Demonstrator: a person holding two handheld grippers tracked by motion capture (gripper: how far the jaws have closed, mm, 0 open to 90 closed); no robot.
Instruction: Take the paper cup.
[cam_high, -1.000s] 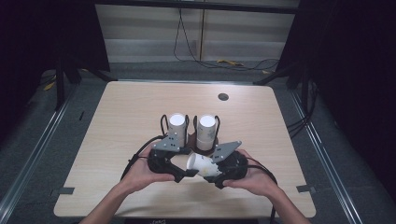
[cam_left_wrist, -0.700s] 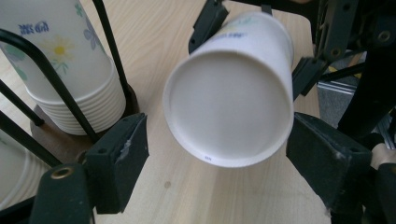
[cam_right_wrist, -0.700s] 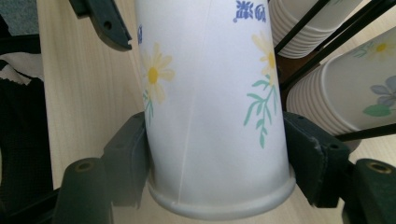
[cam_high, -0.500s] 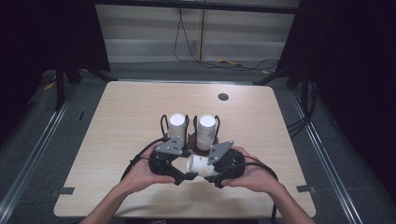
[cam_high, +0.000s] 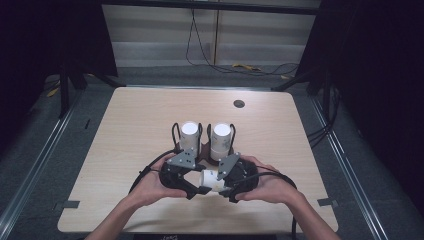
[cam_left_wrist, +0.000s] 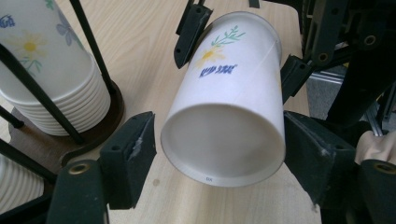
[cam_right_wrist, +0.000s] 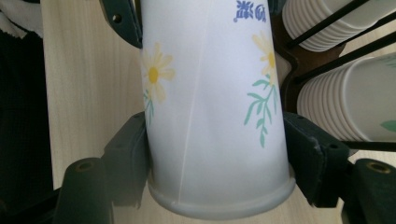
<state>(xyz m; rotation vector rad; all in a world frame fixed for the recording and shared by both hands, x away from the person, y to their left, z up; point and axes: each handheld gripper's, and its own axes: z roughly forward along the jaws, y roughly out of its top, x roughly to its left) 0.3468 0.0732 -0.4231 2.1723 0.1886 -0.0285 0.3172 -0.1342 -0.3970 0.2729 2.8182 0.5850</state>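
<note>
A white paper cup (cam_high: 211, 179) printed with flowers lies on its side above the table's front, held between both hands. My right gripper (cam_high: 223, 184) is shut on it just behind the rim (cam_right_wrist: 212, 121), with both pads pressing its wall. My left gripper (cam_high: 197, 184) faces the cup's base (cam_left_wrist: 219, 121). Its jaws have just been closing around that end. One pad touches the cup (cam_left_wrist: 229, 116) and a thin gap is left at the other. Behind stand two stacks of cups (cam_high: 189, 131) (cam_high: 220, 134) in a black wire holder (cam_high: 202, 150).
The wooden table (cam_high: 125, 125) has a dark round hole (cam_high: 239, 104) near its far edge. The nearer cup stack (cam_left_wrist: 42, 70) and its wire posts stand close beside my left gripper. Both stacks (cam_right_wrist: 350, 102) also lie close to my right gripper. Cables trail from the grippers towards the front edge.
The left gripper's jaws have drawn in around the cup's base end. Both hands and the cup stay almost where they were.
</note>
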